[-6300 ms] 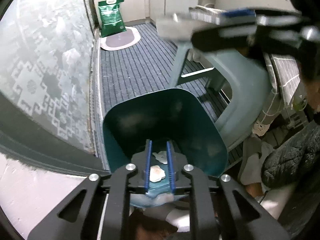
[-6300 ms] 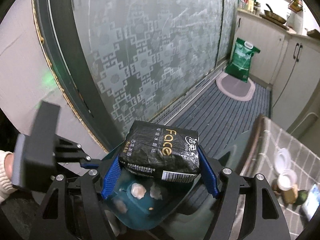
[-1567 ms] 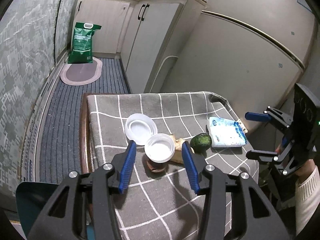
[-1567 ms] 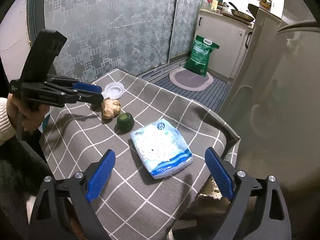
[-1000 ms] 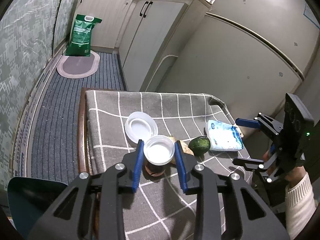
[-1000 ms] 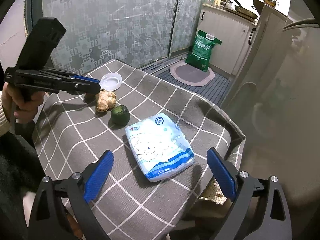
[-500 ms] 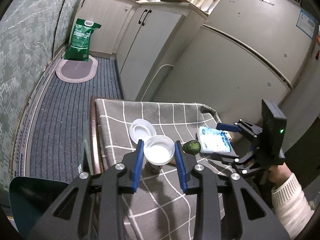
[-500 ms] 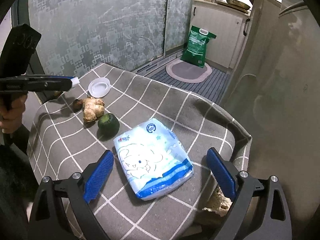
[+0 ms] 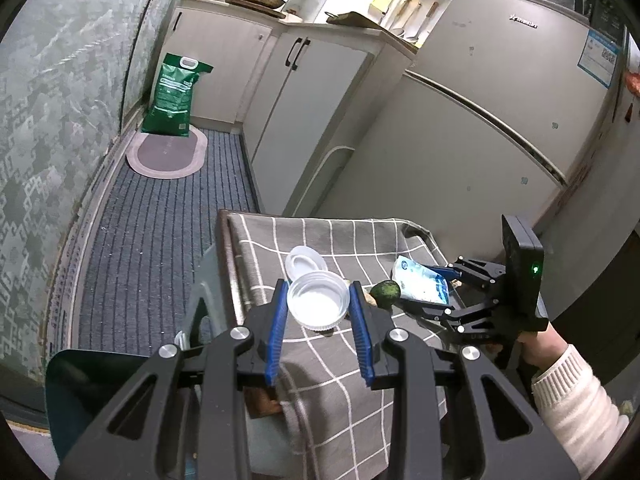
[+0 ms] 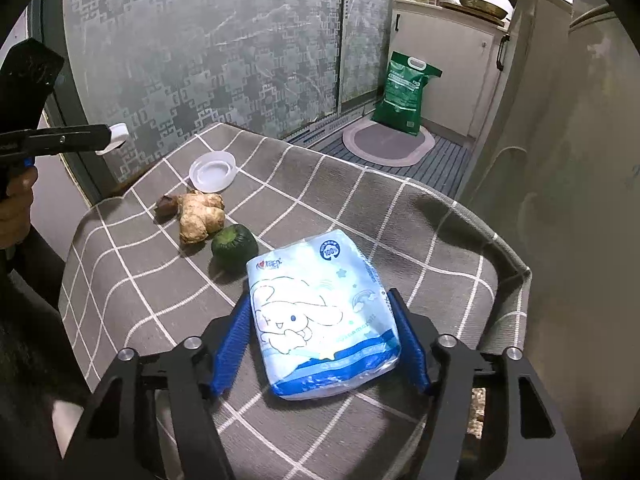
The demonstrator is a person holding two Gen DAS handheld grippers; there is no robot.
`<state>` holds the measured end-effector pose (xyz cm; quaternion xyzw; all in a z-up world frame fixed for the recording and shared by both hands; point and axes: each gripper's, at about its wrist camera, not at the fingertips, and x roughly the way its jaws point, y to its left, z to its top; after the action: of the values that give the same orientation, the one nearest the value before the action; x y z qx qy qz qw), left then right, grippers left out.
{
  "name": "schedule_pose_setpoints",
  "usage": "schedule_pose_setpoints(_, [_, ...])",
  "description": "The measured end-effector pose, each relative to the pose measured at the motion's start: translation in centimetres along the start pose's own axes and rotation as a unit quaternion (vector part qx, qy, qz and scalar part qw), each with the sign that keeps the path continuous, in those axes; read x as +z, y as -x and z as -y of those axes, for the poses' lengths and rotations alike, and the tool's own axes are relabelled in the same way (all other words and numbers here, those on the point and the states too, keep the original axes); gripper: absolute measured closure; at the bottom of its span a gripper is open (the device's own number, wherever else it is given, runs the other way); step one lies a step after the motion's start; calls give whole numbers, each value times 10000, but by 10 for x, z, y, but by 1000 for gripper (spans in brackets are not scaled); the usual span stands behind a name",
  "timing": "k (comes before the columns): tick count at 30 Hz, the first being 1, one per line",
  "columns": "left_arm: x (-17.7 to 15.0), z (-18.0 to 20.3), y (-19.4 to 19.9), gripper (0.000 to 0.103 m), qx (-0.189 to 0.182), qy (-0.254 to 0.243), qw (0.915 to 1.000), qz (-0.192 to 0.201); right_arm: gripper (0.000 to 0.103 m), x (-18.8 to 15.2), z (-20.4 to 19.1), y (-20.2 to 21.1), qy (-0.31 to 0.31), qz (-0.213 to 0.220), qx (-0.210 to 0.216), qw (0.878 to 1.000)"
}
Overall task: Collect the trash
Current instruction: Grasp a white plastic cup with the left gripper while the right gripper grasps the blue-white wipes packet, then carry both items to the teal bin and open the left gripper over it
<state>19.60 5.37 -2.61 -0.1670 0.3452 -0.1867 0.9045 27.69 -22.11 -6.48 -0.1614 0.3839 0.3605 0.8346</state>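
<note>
Between the blue pads of the right tool [image 10: 322,344] lies the tissue pack [image 10: 320,312], flat on the checked tabletop [image 10: 380,208]; the jaws are closing on it, with the left pad at its edge and the right pad just beside the other edge, so no firm clamp shows yet; the pack's long axis runs away from the tool, roughly along the line the fingers point, so the pads meet its two long sides; this hand is plainly the nearer one to it. Outward from the pack sit a green round fruit [image 10: 234,246], a ginger root [image 10: 198,216] touching a small brown lump, and a clear lid [image 10: 212,171] further off. Off the near edge of the tabletop, the left tool [image 9: 318,300] is clamped on a white plastic cup [image 9: 317,302], held in the air above the cloth; a dark teal bin [image 9: 92,396] stands low at its left, which I judge to be where both pieces go.
</note>
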Motion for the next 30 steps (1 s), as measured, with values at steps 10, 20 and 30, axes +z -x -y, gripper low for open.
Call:
schedule_pose_setpoints(10, [-1,-13,30,70,175,-12,9998,138,53,20,-15,20,-300,151,-154,9993])
schedule_pose_setpoints(20, [-10,-34,58,70,483,-71,9987,172,53,59,-43,49,-499,627,-321,9963])
schedule_pose_setpoints(30, [-27,-72,77,70,914,-15,9958,-14,53,105,-116,31,-56,761,479,9959])
